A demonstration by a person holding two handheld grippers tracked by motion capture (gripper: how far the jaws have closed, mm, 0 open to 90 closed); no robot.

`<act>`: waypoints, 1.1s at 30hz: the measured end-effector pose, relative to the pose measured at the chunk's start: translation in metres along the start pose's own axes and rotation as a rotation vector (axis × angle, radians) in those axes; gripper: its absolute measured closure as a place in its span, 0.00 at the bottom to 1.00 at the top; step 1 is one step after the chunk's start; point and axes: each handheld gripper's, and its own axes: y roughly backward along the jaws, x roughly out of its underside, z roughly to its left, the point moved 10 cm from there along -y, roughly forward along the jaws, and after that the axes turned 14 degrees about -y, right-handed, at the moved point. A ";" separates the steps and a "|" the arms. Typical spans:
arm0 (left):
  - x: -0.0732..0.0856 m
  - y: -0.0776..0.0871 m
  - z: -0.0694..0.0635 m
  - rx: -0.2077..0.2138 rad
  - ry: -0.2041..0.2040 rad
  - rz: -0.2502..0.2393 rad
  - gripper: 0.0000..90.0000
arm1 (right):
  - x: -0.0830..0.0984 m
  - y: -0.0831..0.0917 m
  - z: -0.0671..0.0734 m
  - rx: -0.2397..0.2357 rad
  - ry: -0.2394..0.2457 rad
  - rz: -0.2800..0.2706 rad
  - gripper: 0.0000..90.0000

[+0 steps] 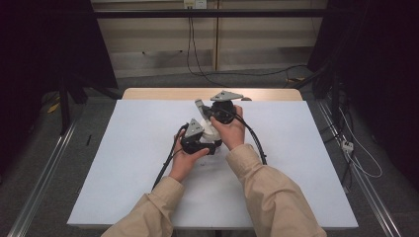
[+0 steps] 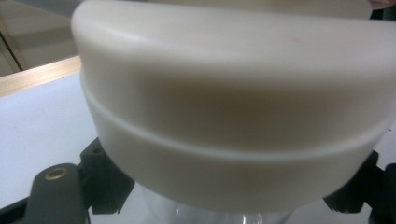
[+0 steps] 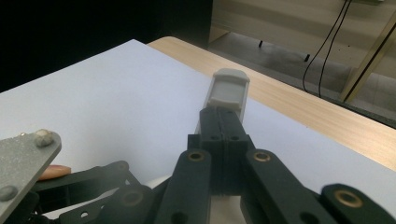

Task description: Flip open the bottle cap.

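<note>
left gripper (image 1: pixel 210 136): jaws clamp cream lid (image 2: pixel 233 107) of clear jar | right gripper (image 1: pixel 200 105): jaws closed, empty | above white table (image 1: pixel 123 163)

A cream, round-edged lid (image 2: pixel 233 116) is sitting on a clear container (image 2: pixel 210 215), held between the left jaws above the white surface (image 2: pixel 37 135).

Cream lid (image 2: pixel 233 107); white table cover (image 1: pixel 123 163); beige sleeves (image 1: pixel 276 197).

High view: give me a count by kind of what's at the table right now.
Grippers: 2, left and right
Jar with cream lid: 1
White sheet: 1
Total: 4
</note>
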 end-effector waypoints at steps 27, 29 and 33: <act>0.004 0.041 -0.005 0.067 0.008 0.047 0.08 | 0.014 0.052 -0.005 -0.054 -0.035 -0.039 0.33; 0.005 0.046 -0.005 0.065 0.016 0.046 0.08 | 0.019 0.059 -0.005 -0.055 -0.026 -0.039 0.31; 0.007 0.058 -0.005 0.076 0.009 0.061 0.07 | 0.031 0.071 -0.008 -0.067 -0.034 -0.043 0.25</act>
